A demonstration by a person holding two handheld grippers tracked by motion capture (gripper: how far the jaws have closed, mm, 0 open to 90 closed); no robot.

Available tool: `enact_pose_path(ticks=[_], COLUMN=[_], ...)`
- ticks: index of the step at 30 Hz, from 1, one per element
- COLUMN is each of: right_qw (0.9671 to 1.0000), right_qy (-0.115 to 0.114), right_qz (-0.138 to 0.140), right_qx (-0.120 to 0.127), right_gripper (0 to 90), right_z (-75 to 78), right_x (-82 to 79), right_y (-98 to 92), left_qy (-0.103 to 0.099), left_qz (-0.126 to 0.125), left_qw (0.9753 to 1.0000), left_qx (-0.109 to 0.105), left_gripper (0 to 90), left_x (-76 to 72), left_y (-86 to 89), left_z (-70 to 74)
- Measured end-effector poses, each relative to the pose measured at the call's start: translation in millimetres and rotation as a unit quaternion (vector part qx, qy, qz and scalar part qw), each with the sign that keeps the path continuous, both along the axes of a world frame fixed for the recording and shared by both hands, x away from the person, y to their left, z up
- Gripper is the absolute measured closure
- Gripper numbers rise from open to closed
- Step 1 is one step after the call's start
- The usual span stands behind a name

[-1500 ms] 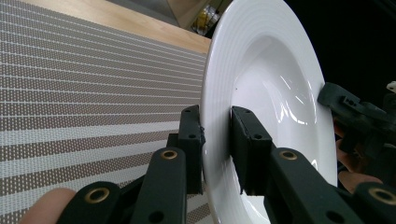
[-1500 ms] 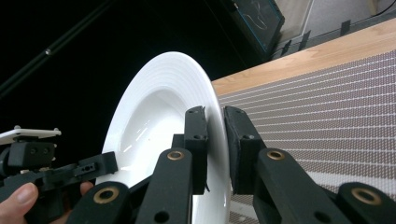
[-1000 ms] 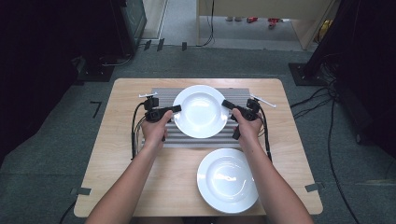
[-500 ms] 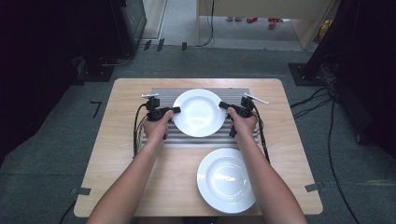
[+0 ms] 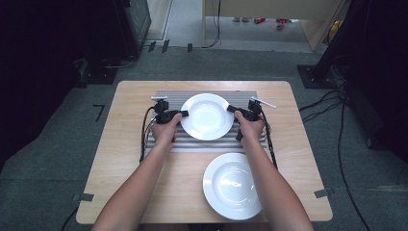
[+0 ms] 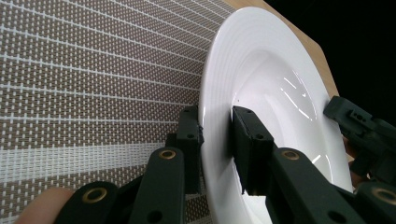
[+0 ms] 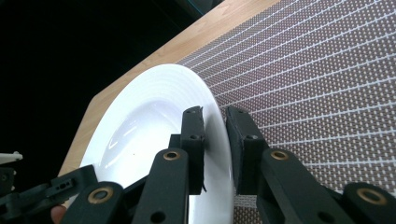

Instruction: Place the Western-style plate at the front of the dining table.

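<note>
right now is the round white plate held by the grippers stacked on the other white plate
No, the held round white plate sits over the striped woven placemat, apart from the other white plate nearer the person.

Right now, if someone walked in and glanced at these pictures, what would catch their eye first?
Most striking is the white plate over the striped placemat at the table's far middle, pinched at opposite rims by the left gripper and the right gripper. A second white plate sits on the bare wooden table nearer the person, toward the right.
</note>
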State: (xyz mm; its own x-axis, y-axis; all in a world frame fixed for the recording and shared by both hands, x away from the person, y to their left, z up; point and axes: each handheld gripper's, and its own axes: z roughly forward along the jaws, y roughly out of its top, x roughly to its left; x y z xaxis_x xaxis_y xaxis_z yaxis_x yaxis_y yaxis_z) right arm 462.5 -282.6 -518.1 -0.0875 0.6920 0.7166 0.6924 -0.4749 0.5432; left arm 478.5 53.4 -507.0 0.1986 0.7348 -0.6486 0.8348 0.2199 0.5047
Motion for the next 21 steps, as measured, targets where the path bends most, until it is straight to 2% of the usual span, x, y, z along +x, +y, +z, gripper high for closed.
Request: enact_pose_path(ticks=[4, 7, 10, 12, 14, 18, 20, 21], right_qw=[0.9997, 0.9996, 0.9995, 0.9988, 0.9962, 0.9903, 0.9900, 0.9917], right_qy=[-0.008, -0.013, -0.015, -0.010, -0.016, -0.030, -0.038, -0.047], right_qz=[-0.002, -0.001, 0.000, -0.008, -0.013, -0.021, -0.027, -0.025], right_qx=[-0.024, -0.024, -0.028, -0.046, -0.085, -0.134, -0.133, -0.117], right_gripper=[77.4, 77.9, 74.6, 69.6, 66.6, 62.8, 62.4, 60.0], right_z=[-3.4, -5.1, -3.3, 0.5, 5.6, 13.3, 15.2, 15.6], right_x=[0.7, 1.2, 0.2, -1.7, -4.3, -10.1, -13.5, -14.7], right_y=[1.3, 1.3, 2.7, 4.4, 5.9, 5.5, 2.7, 0.7], left_qy=[-0.009, -0.010, -0.031, -0.036, -0.034, -0.050, -0.056, -0.058], left_qz=[0.002, 0.000, -0.008, -0.010, -0.010, -0.020, -0.023, -0.024], left_qw=[0.9998, 0.9995, 0.9985, 0.9984, 0.9983, 0.9961, 0.9954, 0.9950], left_qx=[0.016, 0.029, 0.045, 0.043, 0.047, 0.070, 0.075, 0.078], left_gripper=[73.5, 72.1, 69.6, 62.7, 48.1, 37.0, 33.8, 32.6], left_x=[-0.2, 0.9, -0.5, -1.8, -4.4, -10.5, -12.5, -13.7], left_y=[-4.1, -5.1, -6.4, -7.5, -9.6, -12.6, -11.6, -10.5], left_z=[1.2, -0.1, -0.8, 1.3, 6.7, 17.4, 20.1, 21.5])
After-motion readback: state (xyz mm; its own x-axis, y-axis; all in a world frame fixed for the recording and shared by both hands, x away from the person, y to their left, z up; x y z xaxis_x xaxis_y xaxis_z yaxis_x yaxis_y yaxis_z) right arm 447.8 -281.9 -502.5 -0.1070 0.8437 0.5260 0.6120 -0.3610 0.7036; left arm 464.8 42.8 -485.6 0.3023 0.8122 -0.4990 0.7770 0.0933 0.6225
